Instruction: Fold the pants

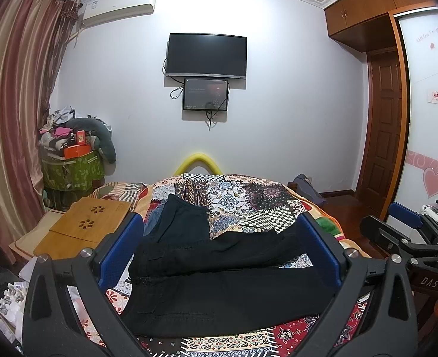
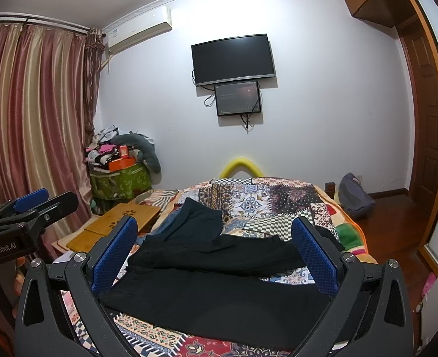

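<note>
Black cloth fills the near part of both views: the black pants [image 1: 227, 282] lie spread across the patchwork bedspread [image 1: 248, 202], running crosswise, with a second dark fold of them lying along the far side of the nearest one. The left gripper [image 1: 221, 247] hovers above them with its blue-padded fingers [image 1: 120, 247] wide apart and nothing between them; the pants lie below and just ahead of its tips, reaching past both fingers to either side. The right gripper [image 2: 216, 253] hangs the same way, jaws fully spread and holding nothing, with the pants [image 2: 219, 297] beneath and between its fingers [image 2: 314, 255]. Whether either fingertip touches the cloth cannot be told.

Each camera catches the other tool at its edge: the right gripper [image 1: 403, 232] shows at the right of the left wrist view, the left gripper [image 2: 31, 205] at the left of the right wrist view.

Beyond the black pants lies another dark garment [image 1: 183, 220], partly over a blue one. A bamboo lap tray [image 1: 82, 226] sits just off the bed's left side. On the far wall hangs a television [image 1: 206, 55] above a smaller screen [image 1: 205, 94].
</note>
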Demonstrator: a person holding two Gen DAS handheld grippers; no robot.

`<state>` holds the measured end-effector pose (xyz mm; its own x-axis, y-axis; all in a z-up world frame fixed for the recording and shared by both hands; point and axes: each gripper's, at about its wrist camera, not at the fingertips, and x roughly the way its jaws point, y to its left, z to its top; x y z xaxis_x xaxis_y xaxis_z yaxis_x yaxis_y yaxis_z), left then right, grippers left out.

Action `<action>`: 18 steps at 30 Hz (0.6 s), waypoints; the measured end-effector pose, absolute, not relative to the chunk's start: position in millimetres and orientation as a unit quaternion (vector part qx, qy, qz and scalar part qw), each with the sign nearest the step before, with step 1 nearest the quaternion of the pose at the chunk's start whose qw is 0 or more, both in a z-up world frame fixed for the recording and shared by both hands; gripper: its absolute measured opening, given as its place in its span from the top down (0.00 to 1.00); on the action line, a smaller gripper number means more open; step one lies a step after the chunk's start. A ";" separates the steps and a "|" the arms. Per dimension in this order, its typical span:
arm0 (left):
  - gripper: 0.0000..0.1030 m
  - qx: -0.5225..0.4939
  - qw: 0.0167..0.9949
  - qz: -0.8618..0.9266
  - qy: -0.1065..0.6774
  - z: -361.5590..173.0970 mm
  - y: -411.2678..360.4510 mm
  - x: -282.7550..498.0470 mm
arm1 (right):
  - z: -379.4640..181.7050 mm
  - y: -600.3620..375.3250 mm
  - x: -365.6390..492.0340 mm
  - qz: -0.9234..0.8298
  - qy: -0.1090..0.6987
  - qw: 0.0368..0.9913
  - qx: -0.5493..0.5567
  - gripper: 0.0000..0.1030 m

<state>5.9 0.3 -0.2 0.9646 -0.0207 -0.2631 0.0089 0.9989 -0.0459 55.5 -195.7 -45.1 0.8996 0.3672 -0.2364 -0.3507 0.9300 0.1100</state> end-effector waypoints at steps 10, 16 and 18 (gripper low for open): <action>0.00 -0.022 0.991 -0.007 0.133 -0.4 -0.4 6.7 | -45.4 -195.3 55.1 0.184 0.127 0.974 0.032 0.00; 0.00 -0.022 0.991 -0.007 0.133 -0.1 -0.5 6.3 | -44.7 -199.7 57.8 0.183 0.128 0.974 0.033 0.00; 0.00 -0.022 0.991 -0.008 0.134 1.2 -1.5 6.2 | -44.9 -199.8 57.8 0.183 0.128 0.974 0.033 0.00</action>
